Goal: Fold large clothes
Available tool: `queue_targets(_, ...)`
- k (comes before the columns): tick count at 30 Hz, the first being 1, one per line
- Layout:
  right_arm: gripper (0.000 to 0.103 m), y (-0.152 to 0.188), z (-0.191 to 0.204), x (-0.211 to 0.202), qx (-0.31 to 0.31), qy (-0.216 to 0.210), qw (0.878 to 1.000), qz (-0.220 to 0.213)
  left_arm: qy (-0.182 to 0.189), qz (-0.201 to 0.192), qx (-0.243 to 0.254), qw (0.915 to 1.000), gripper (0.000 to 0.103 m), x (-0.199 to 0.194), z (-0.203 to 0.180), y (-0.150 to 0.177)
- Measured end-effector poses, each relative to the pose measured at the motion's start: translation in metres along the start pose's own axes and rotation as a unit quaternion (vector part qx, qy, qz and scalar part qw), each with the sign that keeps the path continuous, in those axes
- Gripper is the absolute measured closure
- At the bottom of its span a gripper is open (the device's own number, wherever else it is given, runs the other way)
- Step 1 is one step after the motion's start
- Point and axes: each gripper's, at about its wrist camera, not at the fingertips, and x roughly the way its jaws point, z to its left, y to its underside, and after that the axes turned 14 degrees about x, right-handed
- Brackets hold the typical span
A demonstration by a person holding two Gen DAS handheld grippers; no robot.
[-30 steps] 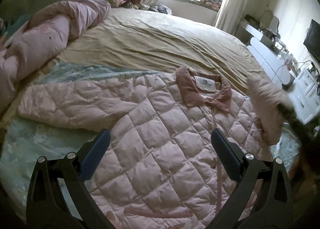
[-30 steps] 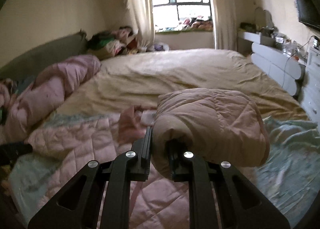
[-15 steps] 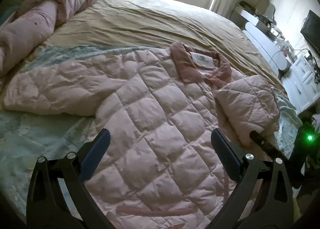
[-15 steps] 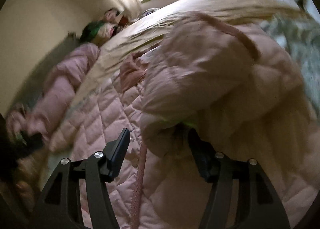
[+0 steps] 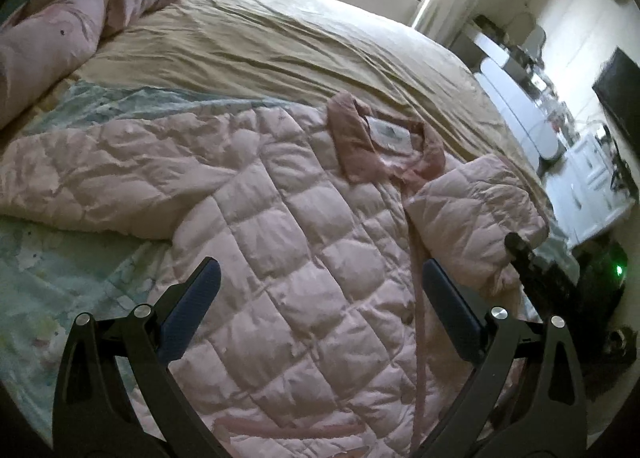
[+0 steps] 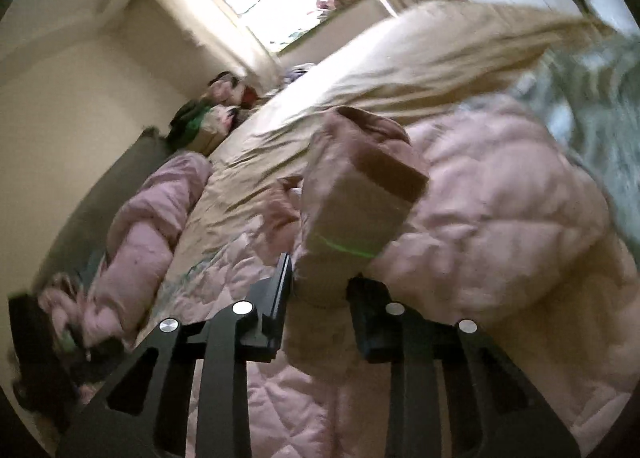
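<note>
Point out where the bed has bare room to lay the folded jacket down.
Free: the tan sheet beyond the jacket's collar, bordered left by the pink duvet. A smaller patch: the pale blue blanket below the spread sleeve. Crowded: the near middle, covered by the pink jacket.

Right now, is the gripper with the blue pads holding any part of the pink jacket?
No, the left gripper hangs open above the pink jacket, its blue pads spread apart with nothing between them.
</note>
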Motion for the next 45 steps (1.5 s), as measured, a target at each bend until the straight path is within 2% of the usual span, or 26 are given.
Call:
queue_targets(4, 0.079, 0.019, 0.042, 0.014, -0.073, 0.003, 0.997, 0.011, -0.002, -0.011, -0.012, 0.9999, 0.009, -0.009, 0.014, -0.011)
queue_targets(8, 0.079, 0.052, 0.073, 0.042, -0.131, 0.017, 0.99, 0.043, 0.002, -0.013, -0.03, 0.9995, 0.009, -0.011, 0.029, -0.02)
queue_targets(13, 0.075, 0.092, 0.083, 0.067, -0.175, 0.028, 0.981, 0.084, 0.026, -0.007, -0.059, 0.9979, 0.009, -0.002, 0.047, -0.02)
queue_targets(17, 0.063, 0.118, 0.083, 0.075, -0.197, 0.032, 0.973, 0.115, 0.038, 0.007, -0.076, 0.9963, 0.009, 0.012, 0.055, -0.012)
queue_targets(18, 0.057, 0.123, 0.086, 0.076, -0.201, 0.029, 0.972, 0.119, 0.043, 0.012, -0.081, 0.9957, 0.009, 0.016, 0.056, -0.01)
queue_targets(19, 0.045, 0.126, 0.087, 0.074, -0.202, 0.019, 0.971, 0.126, 0.045, 0.017, -0.084, 0.9953, 0.009, 0.02, 0.057, -0.008)
queue_targets(20, 0.037, 0.127, 0.087, 0.071, -0.201, 0.009, 0.971, 0.13, 0.047, 0.02, -0.086, 0.995, 0.009, 0.023, 0.057, -0.006)
queue_targets(22, 0.033, 0.127, 0.089, 0.062, -0.208, 0.003, 0.97, 0.128, 0.046, 0.026, -0.086, 0.9949, 0.009, 0.029, 0.056, -0.003)
queue_targets(26, 0.032, 0.115, 0.082, 0.041, -0.223, 0.012, 0.968, 0.115, 0.051, 0.037, -0.078, 0.995, 0.009, 0.042, 0.051, 0.003)
queue_targets(31, 0.031, 0.088, 0.053, 0.023, -0.217, 0.059, 0.97, 0.088, 0.076, 0.06, -0.074, 0.9925, 0.009, 0.072, 0.038, 0.011)
queue_targets(37, 0.031, 0.061, 0.018, 0.008, -0.196, 0.093, 0.974, 0.071, 0.123, 0.068, -0.083, 0.9865, 0.01, 0.103, 0.019, 0.019)
queue_targets(38, 0.031, 0.058, 0.014, 0.006, -0.195, 0.097, 0.974, 0.067, 0.125, 0.067, -0.083, 0.9864, 0.012, 0.105, 0.016, 0.02)
queue_targets(39, 0.031, 0.055, 0.01, 0.004, -0.194, 0.103, 0.973, 0.063, 0.127, 0.068, -0.08, 0.9864, 0.02, 0.108, 0.012, 0.02)
queue_targets(41, 0.032, 0.05, 0.004, -0.001, -0.197, 0.111, 0.972, 0.058, 0.103, 0.072, -0.065, 0.9899, 0.029, 0.113, 0.005, 0.021)
queue_targets(42, 0.032, 0.049, 0.003, -0.002, -0.198, 0.114, 0.972, 0.055, 0.084, 0.071, -0.052, 0.9925, 0.042, 0.114, 0.002, 0.021)
queue_targets(43, 0.032, 0.046, 0.0, -0.004, -0.198, 0.121, 0.971, 0.051, 0.072, 0.071, -0.045, 0.9939, 0.068, 0.114, 0.001, 0.021)
queue_targets(44, 0.032, 0.044, -0.003, -0.005, -0.197, 0.126, 0.971, 0.05, 0.062, 0.07, -0.038, 0.9949, 0.083, 0.115, 0.001, 0.021)
queue_targets(45, 0.032, 0.042, -0.005, -0.004, -0.195, 0.129, 0.971, 0.048, 0.073, 0.065, -0.038, 0.9945, 0.101, 0.114, 0.002, 0.021)
